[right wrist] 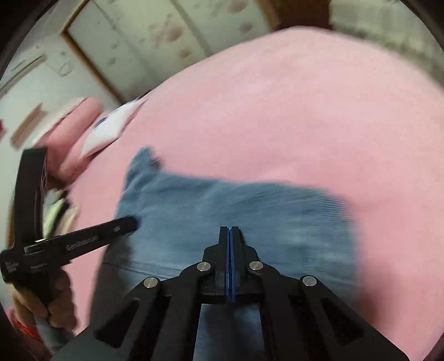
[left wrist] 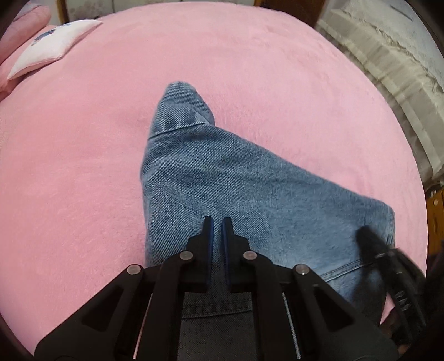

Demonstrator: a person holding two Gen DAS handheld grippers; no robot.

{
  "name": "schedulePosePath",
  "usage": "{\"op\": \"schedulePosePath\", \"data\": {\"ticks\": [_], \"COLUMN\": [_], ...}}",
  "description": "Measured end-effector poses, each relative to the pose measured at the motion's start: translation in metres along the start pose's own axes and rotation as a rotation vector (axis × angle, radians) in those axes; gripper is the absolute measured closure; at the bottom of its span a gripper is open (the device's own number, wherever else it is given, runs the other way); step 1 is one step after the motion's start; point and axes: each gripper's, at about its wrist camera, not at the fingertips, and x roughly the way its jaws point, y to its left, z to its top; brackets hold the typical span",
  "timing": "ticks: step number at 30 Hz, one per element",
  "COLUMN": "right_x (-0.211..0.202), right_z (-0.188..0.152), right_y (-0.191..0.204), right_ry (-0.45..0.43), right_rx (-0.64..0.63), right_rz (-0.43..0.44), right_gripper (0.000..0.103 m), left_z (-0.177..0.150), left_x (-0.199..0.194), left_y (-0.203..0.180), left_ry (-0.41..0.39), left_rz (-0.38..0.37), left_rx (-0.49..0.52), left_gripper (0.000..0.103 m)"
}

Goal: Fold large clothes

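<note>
Blue jeans (left wrist: 222,172) lie folded on a pink blanket (left wrist: 83,166), narrowing toward the far end. My left gripper (left wrist: 217,222) is at their near edge with its jaws almost together; denim fills the narrow gap and a grey stitched hem shows behind the pads. The right wrist view is blurred. There the jeans (right wrist: 222,200) spread under my right gripper (right wrist: 229,229), whose pads are pressed together with no cloth visible between them. The left gripper (right wrist: 133,222) touches the jeans' left edge. The right gripper (left wrist: 363,233) shows as a blur over the jeans' near right corner.
A white printed cushion (left wrist: 52,44) and a pink pillow (left wrist: 25,25) lie at the far left of the bed. A beige fringed blanket (left wrist: 388,64) runs along the right side. A hand (right wrist: 55,305) holds the left gripper's handle. Cupboard doors (right wrist: 166,36) stand beyond the bed.
</note>
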Motion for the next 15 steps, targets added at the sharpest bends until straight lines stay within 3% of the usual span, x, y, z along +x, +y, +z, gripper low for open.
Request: {"op": "schedulePosePath", "data": {"ticks": [4, 8, 13, 15], "right_x": [-0.027, -0.045, -0.098, -0.114], "right_z": [-0.007, -0.011, -0.036, -0.046], "right_y": [-0.02, -0.007, -0.001, 0.005], "right_ry": [-0.065, -0.035, 0.021, 0.03], "right_rx": [0.027, -0.01, 0.017, 0.055], "right_rz": [-0.099, -0.319, -0.298, -0.319], "right_gripper": [0.103, 0.103, 0.097, 0.088], "left_z": [0.008, 0.001, -0.028, -0.044], "left_x": [0.01, -0.006, -0.041, -0.056], "left_y": [0.008, 0.016, 0.019, 0.024], "left_ry": [0.029, -0.012, 0.002, 0.012], "left_rz": [-0.047, -0.067, -0.064, -0.051], "left_rx": [-0.039, -0.075, -0.058, -0.056], "left_gripper": [0.098, 0.098, 0.098, 0.098]}}
